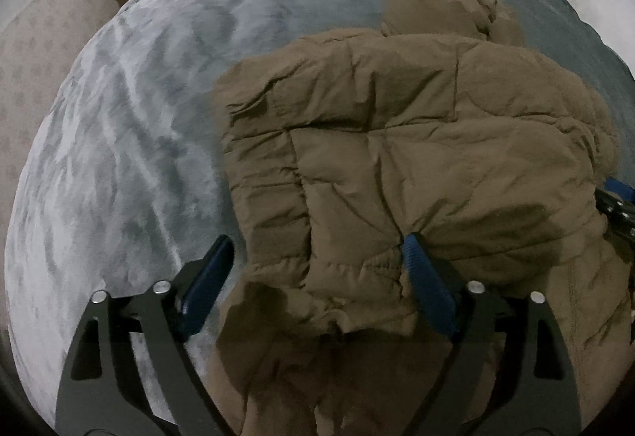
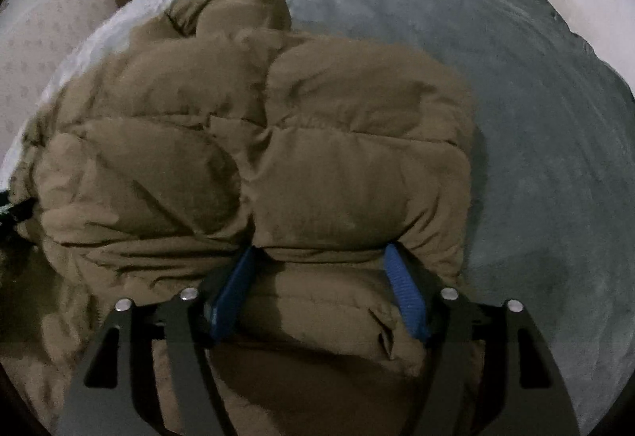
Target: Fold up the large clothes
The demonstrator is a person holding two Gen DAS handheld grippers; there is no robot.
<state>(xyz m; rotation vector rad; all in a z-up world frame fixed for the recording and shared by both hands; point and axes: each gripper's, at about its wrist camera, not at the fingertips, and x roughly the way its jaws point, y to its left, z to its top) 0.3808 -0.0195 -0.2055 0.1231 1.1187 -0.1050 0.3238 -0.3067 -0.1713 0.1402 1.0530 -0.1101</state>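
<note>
The brown padded jacket (image 1: 397, 142) lies folded on the bed (image 1: 119, 158); left gripper (image 1: 317, 269) and right gripper (image 2: 319, 273) fingers released, spread around its edge

Brown puffer jacket (image 1: 397, 142) — folded, rumpled — on bed.

Left gripper (image 1: 317, 269): pitched steeply down, jaws spread wide, blue pads (image 1: 428, 285) clear of any clamp. Right gripper (image 2: 321, 277): same steep downward pitch, jaws spread, pads (image 2: 405, 291) flanking puffy fold, not pinching. Both side by side.
</note>
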